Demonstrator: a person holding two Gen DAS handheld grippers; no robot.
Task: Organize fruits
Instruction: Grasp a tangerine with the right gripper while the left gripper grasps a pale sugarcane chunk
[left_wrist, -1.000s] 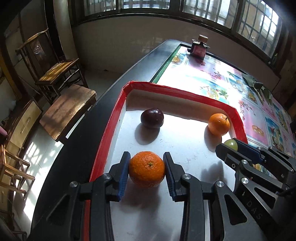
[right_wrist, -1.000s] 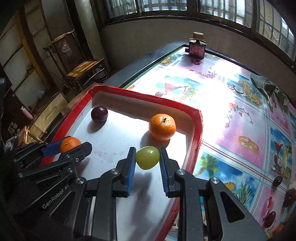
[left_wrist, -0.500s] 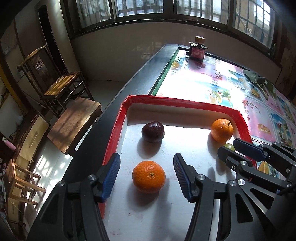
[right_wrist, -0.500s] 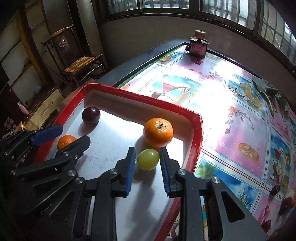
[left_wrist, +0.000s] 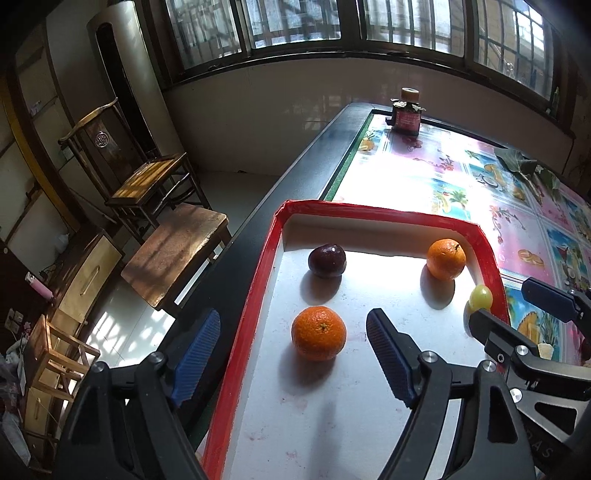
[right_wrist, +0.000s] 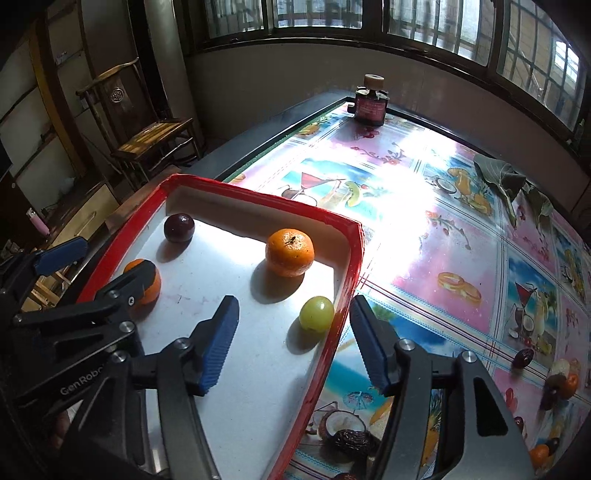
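A red-rimmed white tray (left_wrist: 258, 291) (right_wrist: 347, 280) holds a dark plum (left_wrist: 327, 260) (right_wrist: 179, 228), two oranges and a green grape. The near orange (left_wrist: 318, 333) rests on the tray floor between the blue pads of my left gripper (left_wrist: 291, 319), whose jaws are opening and do not touch it. The grape (right_wrist: 316, 313) lies by the right rim between the opening jaws of my right gripper (right_wrist: 293, 304), untouched; one finger hangs outside the rim. The far orange (right_wrist: 290, 252) (left_wrist: 446, 258) sits behind the grape. Each gripper shows in the other's view (left_wrist: 513, 310) (right_wrist: 103, 262).
A dark jar (right_wrist: 370, 101) stands at the table's far end on the patterned cloth. Several loose small fruits (right_wrist: 561, 380) and dates (right_wrist: 352, 441) lie right of the tray, green leaves (right_wrist: 498, 177) further back. Left of the table's edge stand a wooden chair (left_wrist: 140, 173) and stool (left_wrist: 173, 251).
Both grippers have opened and let go: the left released the near orange, the right the green grape. Both fruits now rest on the tray, and both grippers have drawn back a little.
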